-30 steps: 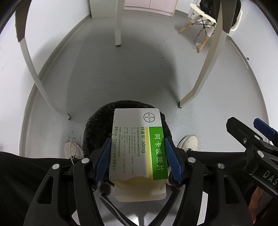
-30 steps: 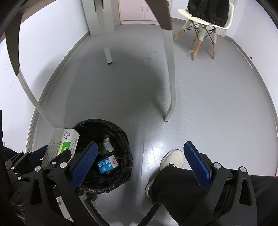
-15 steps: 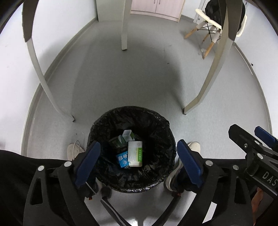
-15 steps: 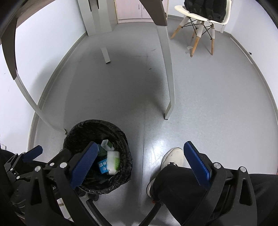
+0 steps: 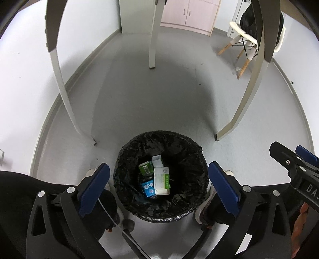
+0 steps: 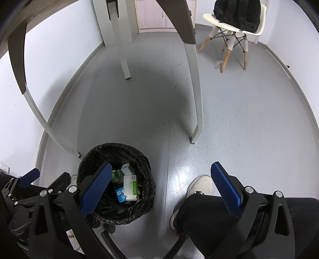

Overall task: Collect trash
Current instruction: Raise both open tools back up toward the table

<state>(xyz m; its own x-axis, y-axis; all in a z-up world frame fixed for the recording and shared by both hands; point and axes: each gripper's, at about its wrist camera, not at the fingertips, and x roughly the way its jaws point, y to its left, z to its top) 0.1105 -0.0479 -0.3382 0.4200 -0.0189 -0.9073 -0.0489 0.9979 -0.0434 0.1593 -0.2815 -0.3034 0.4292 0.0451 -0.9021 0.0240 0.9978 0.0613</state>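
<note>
Left hand-held gripper (image 5: 159, 186): jaws have just been opening and stand spread wide above the bin, nothing between the blue pads.
Right hand-held gripper (image 6: 161, 188): jaws wide apart, empty; it points down at the grey floor (image 6: 239, 119) beside the bin, over the person's white shoe (image 6: 199, 186).
Trash bin: round bin lined with a crinkled black plastic bag (image 5: 185, 157), standing on the floor between the person's feet and near the pale table legs (image 5: 237, 117).
White-and-green medicine carton (image 5: 161, 180): lies inside the bin on top of the other trash, clear of both grippers.
Other trash in the bin: a small blue carton (image 5: 148, 187) touching the medicine carton's side, a green packet (image 5: 145, 168) and a small white open box (image 5: 157, 160) just beyond it.
Background: white shell chair with wooden legs (image 6: 231, 29) carrying a black backpack (image 6: 237, 14), well apart from the bin.
</note>
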